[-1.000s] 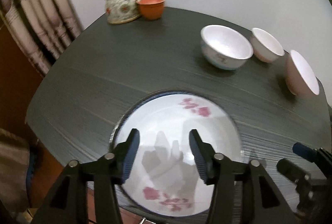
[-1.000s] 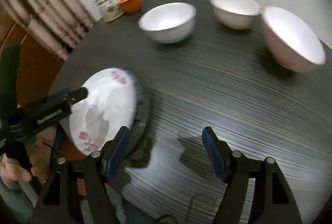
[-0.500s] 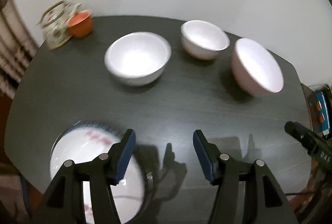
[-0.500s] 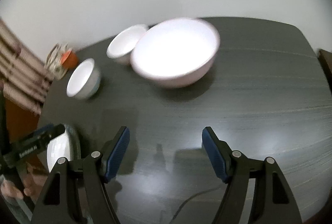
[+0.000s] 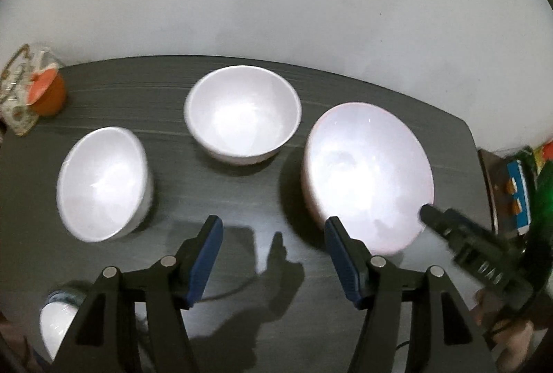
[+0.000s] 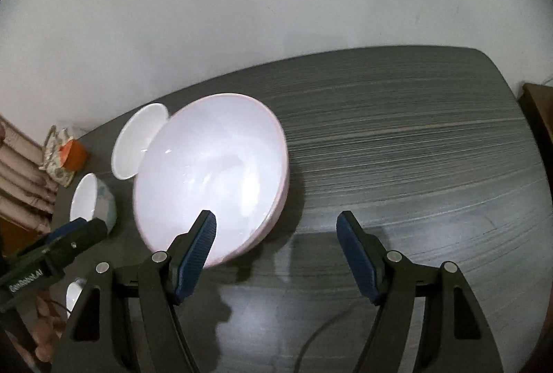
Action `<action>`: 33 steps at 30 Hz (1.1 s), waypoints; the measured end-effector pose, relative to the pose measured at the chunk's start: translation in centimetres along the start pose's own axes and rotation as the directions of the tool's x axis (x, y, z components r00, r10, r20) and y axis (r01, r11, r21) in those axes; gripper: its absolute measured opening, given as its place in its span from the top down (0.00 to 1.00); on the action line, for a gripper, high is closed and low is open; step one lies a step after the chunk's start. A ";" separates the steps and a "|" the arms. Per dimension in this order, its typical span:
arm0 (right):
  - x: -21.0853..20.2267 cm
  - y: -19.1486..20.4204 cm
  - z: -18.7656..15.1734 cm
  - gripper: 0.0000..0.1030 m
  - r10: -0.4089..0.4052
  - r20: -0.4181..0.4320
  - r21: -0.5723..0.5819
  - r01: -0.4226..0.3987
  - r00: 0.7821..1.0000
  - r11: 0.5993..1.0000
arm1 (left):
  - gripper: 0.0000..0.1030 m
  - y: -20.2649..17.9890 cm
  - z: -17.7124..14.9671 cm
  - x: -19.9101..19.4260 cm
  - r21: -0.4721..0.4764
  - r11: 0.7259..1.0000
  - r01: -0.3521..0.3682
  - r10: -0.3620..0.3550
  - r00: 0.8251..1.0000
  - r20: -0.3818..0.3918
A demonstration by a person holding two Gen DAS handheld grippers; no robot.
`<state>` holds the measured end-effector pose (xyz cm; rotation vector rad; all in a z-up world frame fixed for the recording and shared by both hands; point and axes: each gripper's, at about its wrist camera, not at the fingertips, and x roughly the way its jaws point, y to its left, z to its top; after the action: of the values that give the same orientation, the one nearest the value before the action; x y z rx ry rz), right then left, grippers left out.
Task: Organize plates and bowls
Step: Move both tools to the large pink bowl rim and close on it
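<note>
Nearing the large pink bowl (image 6: 211,179) – both claws, left claw (image 5: 273,255) and right claw (image 6: 276,252), spread and empty; next, straddle its rim and pinch.

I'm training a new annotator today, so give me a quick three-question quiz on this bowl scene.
1. True or false: the right hand-held gripper is shut on the large pink-rimmed bowl.
2. Multiple choice: how many bowls stand on the dark table in the left wrist view? A) two B) three C) five
3. Fill in: beside the patterned teapot stands an ______ lidded cup.

Key: 1 false, its jaws are open and hold nothing; 2 B, counting the left bowl and middle bowl; 3 orange.
</note>
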<state>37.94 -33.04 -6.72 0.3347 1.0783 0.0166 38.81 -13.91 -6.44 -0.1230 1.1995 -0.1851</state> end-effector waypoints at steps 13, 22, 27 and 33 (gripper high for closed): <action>3.9 -1.3 0.9 0.43 -0.002 -0.052 -0.001 0.002 0.999 1.000 | 0.39 -1.4 2.7 6.3 -0.004 0.999 -0.040 0.040 0.996 -0.075; 4.3 -2.6 1.0 0.63 0.017 -0.060 0.020 -0.016 0.998 1.000 | 0.69 -2.4 3.2 7.9 0.047 0.997 -0.068 0.071 0.995 -0.070; 4.5 -3.3 0.7 0.82 0.031 -0.083 0.039 -0.028 0.996 0.999 | 0.85 -3.2 3.1 8.9 0.056 0.998 -0.040 0.044 0.996 -0.077; 3.6 -4.2 0.0 0.83 0.030 -0.086 0.048 -0.026 0.996 0.999 | 0.86 -3.4 2.6 8.5 0.062 0.997 -0.042 0.047 0.996 -0.082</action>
<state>39.06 -36.37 -10.96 0.3938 1.1612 0.0314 43.97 -18.97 -12.61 -0.0363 1.2771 -0.1890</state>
